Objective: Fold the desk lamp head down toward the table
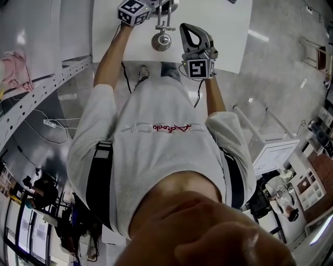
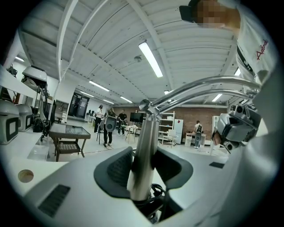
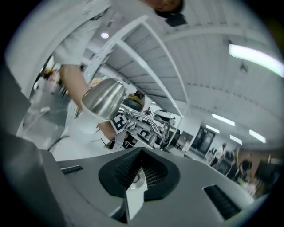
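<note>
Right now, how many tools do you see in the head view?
2. The left tool, at the top edge, grips the lamp pole; the right tool, shut, is beside the lamp head. None seems hidden.

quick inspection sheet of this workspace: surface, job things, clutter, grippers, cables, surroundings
surface: white tabletop, the lamp stands on it
job's things: upright chrome lamp pole, curved chrome lamp arm, chrome cone-shaped lamp head, apparently not folded down yet
clutter: small dark flat patch on the tabletop, too small to identify
grippers: left gripper jaws closed on the lamp pole; right gripper jaws shut, nothing held
cables: thin black cable by the left forearm, another by the right
surroundings: large hall, ceiling strip lights, people standing far off, perforated metal rack
</note>
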`<state>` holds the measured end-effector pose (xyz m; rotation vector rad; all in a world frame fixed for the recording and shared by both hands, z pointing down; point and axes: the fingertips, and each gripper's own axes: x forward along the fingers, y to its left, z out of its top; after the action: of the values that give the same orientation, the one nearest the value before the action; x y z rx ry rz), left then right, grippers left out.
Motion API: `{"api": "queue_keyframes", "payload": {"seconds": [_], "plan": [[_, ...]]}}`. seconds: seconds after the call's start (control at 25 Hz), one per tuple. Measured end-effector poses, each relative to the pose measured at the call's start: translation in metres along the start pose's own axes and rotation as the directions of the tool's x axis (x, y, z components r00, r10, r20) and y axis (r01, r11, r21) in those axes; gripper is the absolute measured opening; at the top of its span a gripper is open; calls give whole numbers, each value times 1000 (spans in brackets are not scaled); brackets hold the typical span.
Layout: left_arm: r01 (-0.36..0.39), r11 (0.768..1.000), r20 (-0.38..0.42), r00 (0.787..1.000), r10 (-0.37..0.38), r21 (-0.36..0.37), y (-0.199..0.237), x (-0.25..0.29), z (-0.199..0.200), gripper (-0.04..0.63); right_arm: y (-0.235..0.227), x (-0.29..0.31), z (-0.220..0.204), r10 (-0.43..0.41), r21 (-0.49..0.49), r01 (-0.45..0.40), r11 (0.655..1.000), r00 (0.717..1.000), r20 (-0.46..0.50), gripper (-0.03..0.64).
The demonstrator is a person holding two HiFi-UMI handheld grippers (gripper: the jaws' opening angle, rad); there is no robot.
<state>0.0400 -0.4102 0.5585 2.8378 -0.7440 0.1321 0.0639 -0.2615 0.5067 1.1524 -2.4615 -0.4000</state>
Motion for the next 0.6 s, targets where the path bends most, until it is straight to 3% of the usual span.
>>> {"api": "queue_keyframes", "payload": {"seconds": [0.08, 0.16, 0.28, 0.36, 0.4, 0.48, 0.6], "plan": [[1, 1000, -2, 1000, -1, -1, 1, 0, -1, 175, 2, 5, 8, 22, -263, -18, 965, 1000, 13, 23], [3, 1000, -5, 1000, -3, -3, 0, 0, -1, 175, 3, 10, 15, 50, -464, -32, 885, 998, 25, 23], [4, 1000, -12, 1000, -4, -1, 0, -1, 0, 175, 6, 15, 26, 100, -662, -39, 748, 994, 54, 23], [5, 1000, -16, 1000, -5, -1, 0, -1, -2, 175, 9, 15, 30, 125, -754, -30, 656, 990, 70, 23], [5, 1000, -18, 1000, -5, -1, 0, -1, -3, 175, 10, 15, 31, 134, -780, -25, 626, 988, 76, 23], [5, 1000, -18, 1000, -5, -3, 0, -1, -3, 175, 10, 15, 34, 146, -797, -19, 603, 986, 87, 23], [2, 1000, -15, 1000, -2, -6, 1, -1, -1, 176, 13, 15, 37, 177, -790, -31, 613, 979, 99, 20]]}}
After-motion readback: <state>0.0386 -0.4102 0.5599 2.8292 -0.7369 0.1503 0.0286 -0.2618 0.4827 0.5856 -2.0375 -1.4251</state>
